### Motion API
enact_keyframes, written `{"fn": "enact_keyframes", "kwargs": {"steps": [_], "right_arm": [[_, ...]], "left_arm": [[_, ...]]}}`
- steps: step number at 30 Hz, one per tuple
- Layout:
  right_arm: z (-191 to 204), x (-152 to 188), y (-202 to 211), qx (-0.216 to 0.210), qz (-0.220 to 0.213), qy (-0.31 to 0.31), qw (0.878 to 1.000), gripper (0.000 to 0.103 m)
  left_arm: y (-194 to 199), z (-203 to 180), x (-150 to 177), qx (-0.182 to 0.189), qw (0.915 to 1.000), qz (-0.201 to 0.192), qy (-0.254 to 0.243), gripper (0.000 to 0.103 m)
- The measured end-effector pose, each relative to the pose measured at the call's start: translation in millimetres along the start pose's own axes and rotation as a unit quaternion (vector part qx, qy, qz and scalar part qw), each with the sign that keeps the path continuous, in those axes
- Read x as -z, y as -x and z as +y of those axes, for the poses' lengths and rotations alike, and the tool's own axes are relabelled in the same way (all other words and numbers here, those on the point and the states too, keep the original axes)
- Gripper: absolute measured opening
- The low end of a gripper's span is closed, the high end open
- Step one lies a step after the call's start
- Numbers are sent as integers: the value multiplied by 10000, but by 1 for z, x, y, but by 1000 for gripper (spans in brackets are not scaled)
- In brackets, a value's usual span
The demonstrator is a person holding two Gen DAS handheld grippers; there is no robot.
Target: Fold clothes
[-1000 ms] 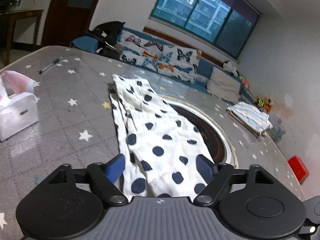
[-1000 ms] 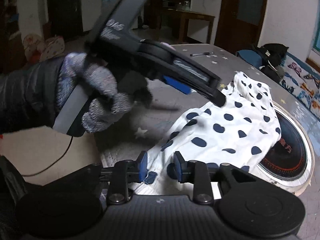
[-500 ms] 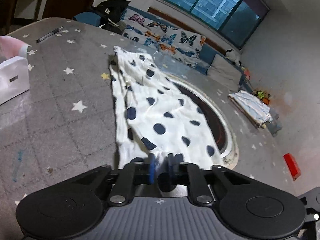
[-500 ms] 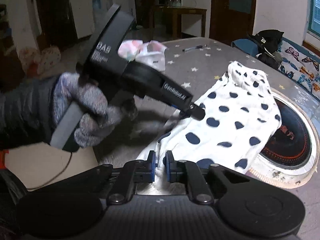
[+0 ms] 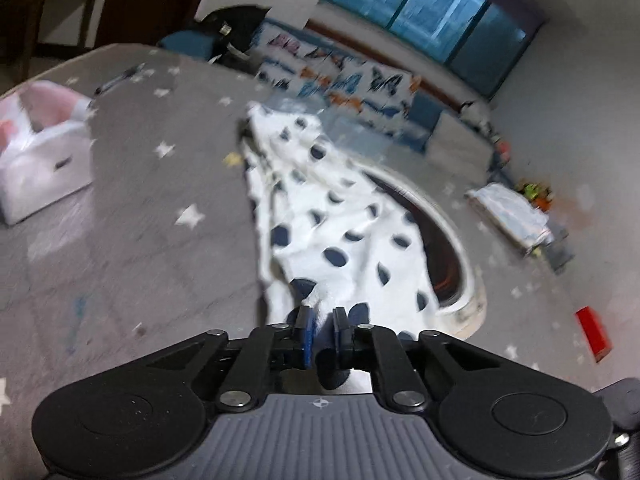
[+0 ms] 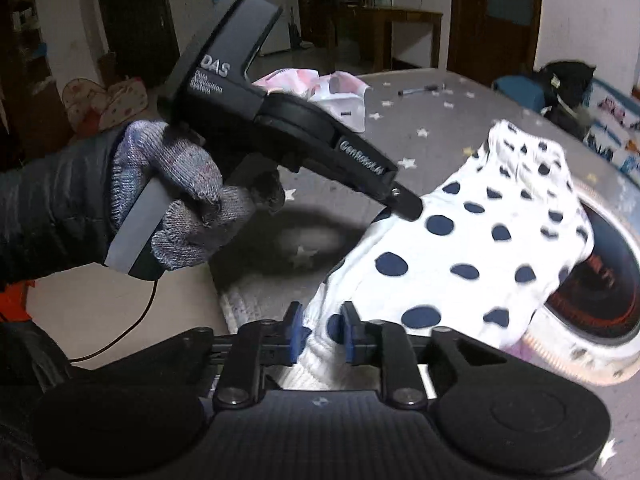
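A grey, star-printed table (image 5: 120, 240) fills most of both views, a round dark hotplate (image 6: 600, 280) sunk into its middle. Across that plate and toward the near edge lies the white garment with navy dots (image 5: 340, 220), its near hem lifted off the cloth. My left gripper (image 5: 320, 330) has its blue pads nearly together on a bunched fold of that hem; my right gripper (image 6: 320, 338) pinches the hem's other corner, a thick wad of fabric keeping its pads slightly apart. From the right wrist, my gloved left hand (image 6: 180, 200) and the black body of its tool stand between the lens and the table's left side. A white tissue box (image 5: 40, 160) sits at the left edge, a pen (image 6: 420, 90) near the far edge, a red block (image 5: 594, 334) at the right edge. Beyond the far edge runs a butterfly-print sofa (image 5: 360, 80) under a teal window (image 5: 420, 12). The left view is motion-blurred.
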State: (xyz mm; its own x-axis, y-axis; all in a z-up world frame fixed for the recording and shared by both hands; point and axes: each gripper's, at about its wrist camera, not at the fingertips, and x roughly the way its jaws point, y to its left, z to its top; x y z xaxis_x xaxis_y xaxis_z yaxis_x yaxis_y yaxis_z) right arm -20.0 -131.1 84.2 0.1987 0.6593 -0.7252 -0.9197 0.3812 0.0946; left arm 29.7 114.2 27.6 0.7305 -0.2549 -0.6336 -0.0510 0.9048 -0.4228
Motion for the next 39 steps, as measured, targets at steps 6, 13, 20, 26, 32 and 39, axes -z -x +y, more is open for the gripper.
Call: {"fn": "enact_keyframes", "kwargs": {"steps": [6, 13, 20, 26, 32, 39], "right_arm": [[-21, 2, 5, 151, -90, -385, 9991, 22], [-42, 18, -10, 310, 161, -787, 9963, 23], [-46, 34, -17, 206, 293, -921, 9951, 27], [-54, 37, -21, 36, 268, -976, 9949, 31], [-56, 37, -22, -92, 276, -992, 9946, 35], [-57, 37, -23, -142, 254, -1021, 9944, 36]], "left_arm": [[17, -10, -9, -27, 9990, -369, -233, 19], [-19, -30, -19, 332, 9982, -98, -484, 18], [-57, -13, -31, -249, 9986, 103, -456, 17], [-71, 5, -58, -514, 9982, -76, -304, 17], [-93, 4, -72, -608, 9971, -127, -447, 20], [-103, 6, -77, -708, 9966, -169, -376, 20]]}}
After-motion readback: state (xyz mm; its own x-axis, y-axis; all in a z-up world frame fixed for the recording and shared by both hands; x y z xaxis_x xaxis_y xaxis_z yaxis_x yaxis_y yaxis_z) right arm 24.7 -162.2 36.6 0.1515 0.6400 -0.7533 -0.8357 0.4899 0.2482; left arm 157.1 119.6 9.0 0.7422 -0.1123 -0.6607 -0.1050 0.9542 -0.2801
